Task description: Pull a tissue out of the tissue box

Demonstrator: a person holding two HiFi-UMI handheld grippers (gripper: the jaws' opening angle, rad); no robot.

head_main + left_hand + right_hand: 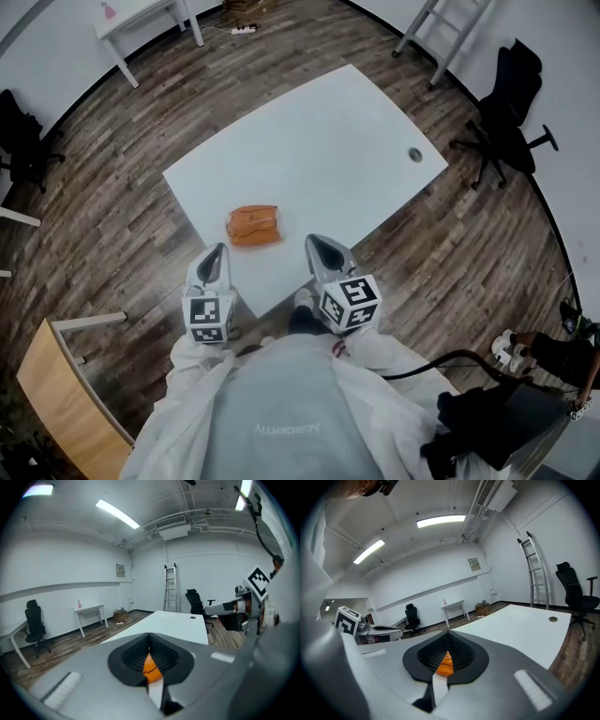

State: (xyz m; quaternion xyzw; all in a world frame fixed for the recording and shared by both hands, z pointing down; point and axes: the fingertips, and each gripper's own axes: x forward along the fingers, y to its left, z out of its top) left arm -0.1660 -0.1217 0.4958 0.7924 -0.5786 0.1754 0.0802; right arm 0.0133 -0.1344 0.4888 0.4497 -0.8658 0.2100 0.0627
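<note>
An orange tissue box [253, 225] lies on the white table [319, 141] near its front edge. My left gripper [217, 253] hovers at the table's edge, just left of and short of the box, with its jaws shut and nothing in them. My right gripper [321, 246] hangs to the right of the box, also shut and empty. In the left gripper view the orange box [150, 665] shows as a sliver beyond the closed left gripper [150, 641]. The right gripper view shows the box [445, 663] the same way past the closed right gripper [447, 641].
The table has a round cable hole [414, 154] at its far right. A black office chair [506, 122] and a ladder [441, 33] stand beyond it, a small white table [141, 23] at the back left, and a wooden cabinet [66, 394] beside me on the left.
</note>
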